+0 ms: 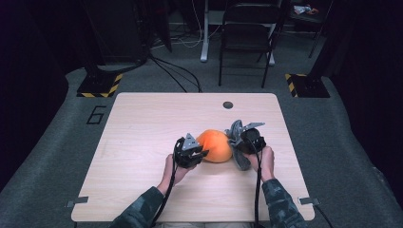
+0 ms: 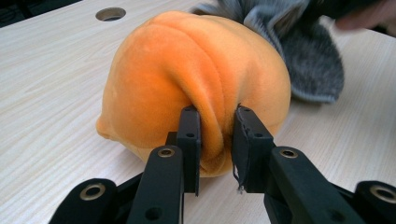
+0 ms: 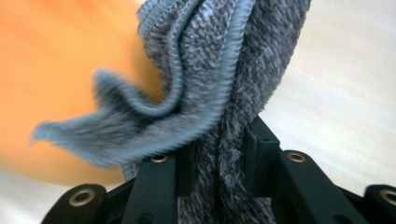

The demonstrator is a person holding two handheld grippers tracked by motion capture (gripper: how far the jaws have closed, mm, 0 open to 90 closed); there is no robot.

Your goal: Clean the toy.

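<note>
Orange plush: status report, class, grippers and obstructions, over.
Left gripper shut on orange plush fold. Right gripper shut on grey cloth. Cloth touching plush. Nothing else nearby.

The counter [image 1: 142, 137] is pale wood-grain laminate, smooth and matt, with fine straight streaks running along it. The orange cushion [image 2: 187, 74] looks like short-pile velvety plush, soft and matt, creased into deep folds where the left claw [image 2: 217, 140] pinches a ridge of it. The grey cloth [image 3: 219, 70] is a fuzzy knit or terry, rough and fibrous, with a ribbed, stitched hem in a lighter blue-grey; the right claw [image 3: 217, 163] nips a bunch of it. Both claws are matt black plastic, slightly textured, set with brass-coloured rivets that shine faintly. The floor [image 1: 57, 142] is dull grey carpet.
</note>
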